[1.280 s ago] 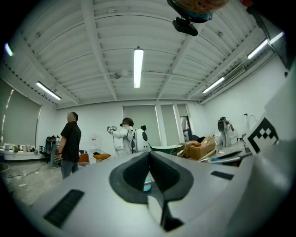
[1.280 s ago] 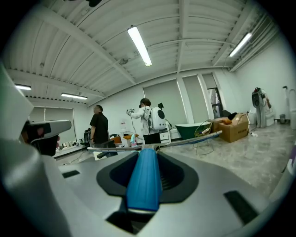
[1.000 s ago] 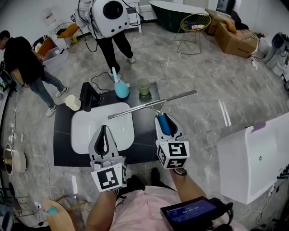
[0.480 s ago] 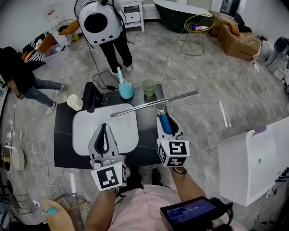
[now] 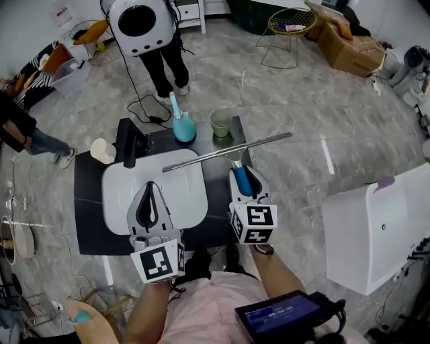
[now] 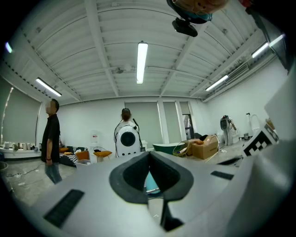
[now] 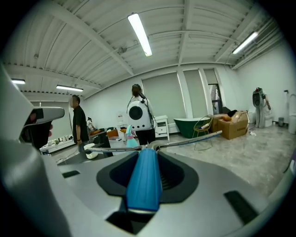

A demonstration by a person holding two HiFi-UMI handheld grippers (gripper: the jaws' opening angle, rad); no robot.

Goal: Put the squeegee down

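The squeegee has a blue handle (image 5: 242, 181) and a long metal blade (image 5: 227, 152). The blade stretches crosswise above the far edge of the white basin (image 5: 121, 195) and the dark low table (image 5: 91, 228). My right gripper (image 5: 240, 171) is shut on the handle, which lies between the jaws in the right gripper view as well, the handle (image 7: 144, 180) pointing out to the blade (image 7: 194, 138). My left gripper (image 5: 150, 189) hovers over the basin, shut and holding nothing; in the left gripper view its tips (image 6: 149, 155) meet.
On the table's far side stand a teal spray bottle (image 5: 181, 127), a green cup (image 5: 220, 123), a cream cup (image 5: 102, 150) and a black object (image 5: 127, 141). A person with a white round backpack (image 5: 138, 20) stands beyond. A white cabinet (image 5: 376, 228) is at the right.
Both grippers have sunk a little towards the table, the squeegee still gripped in the right one. The person at the left has moved out to the picture's edge.
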